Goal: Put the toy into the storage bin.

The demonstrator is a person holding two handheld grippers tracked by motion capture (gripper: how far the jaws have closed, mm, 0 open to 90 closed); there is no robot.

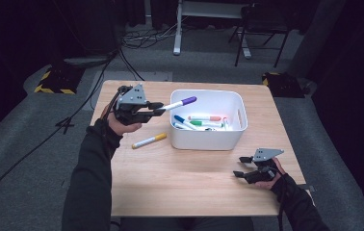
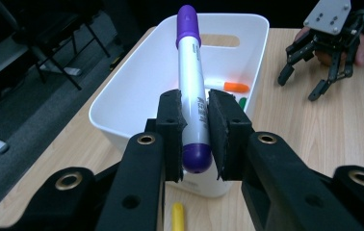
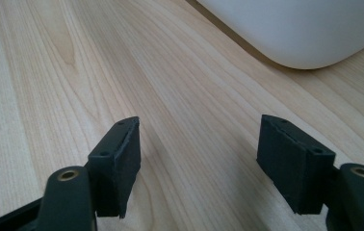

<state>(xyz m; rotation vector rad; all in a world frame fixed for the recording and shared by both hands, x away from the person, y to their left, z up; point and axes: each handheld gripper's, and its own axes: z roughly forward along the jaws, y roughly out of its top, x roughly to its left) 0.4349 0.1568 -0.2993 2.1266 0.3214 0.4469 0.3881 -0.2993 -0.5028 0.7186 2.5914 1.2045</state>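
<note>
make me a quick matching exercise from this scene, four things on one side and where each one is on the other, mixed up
Things:
1. purple-capped marker
2. yellow-capped marker
3. orange-capped marker
4. right gripper

Places:
A. lying inside the white bin
B. clamped between the jaws of the left gripper, its cap over the bin's rim
C. low over the table, jaws open, nothing between them
D. lying on the table beside the bin

Pairs: 1-B, 2-D, 3-A, 4-C
</note>
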